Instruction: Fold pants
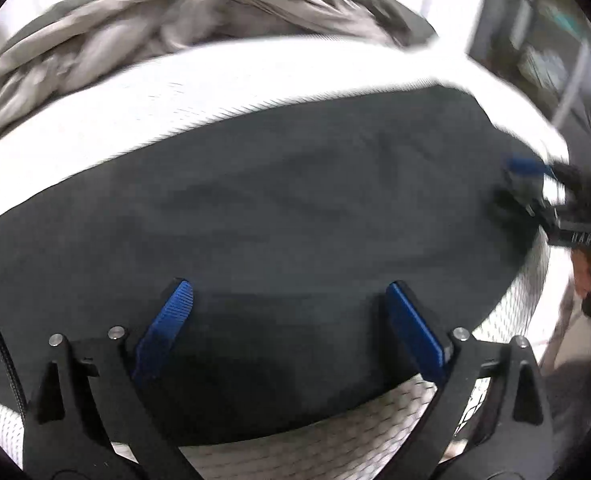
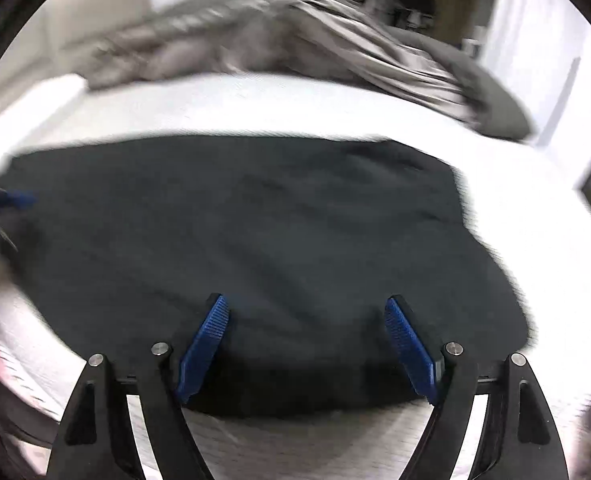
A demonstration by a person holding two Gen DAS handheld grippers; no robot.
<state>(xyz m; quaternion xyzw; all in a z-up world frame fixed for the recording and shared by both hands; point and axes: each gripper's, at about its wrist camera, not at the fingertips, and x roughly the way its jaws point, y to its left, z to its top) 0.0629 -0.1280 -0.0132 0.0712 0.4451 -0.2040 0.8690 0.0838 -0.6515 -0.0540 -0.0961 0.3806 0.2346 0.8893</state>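
Two grippers hover over dark pants (image 1: 279,216) spread flat on a white mattress (image 1: 215,92). At left, the left gripper (image 1: 291,320) stands wide open above the garment's near edge, holding nothing. At right, the right gripper (image 2: 307,332) is likewise spread wide and empty. A rumpled grey blanket (image 2: 279,28) lies beyond the pants.

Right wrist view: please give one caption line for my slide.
Open right gripper above dark folded pants on a white mattress, grey blanket behind.
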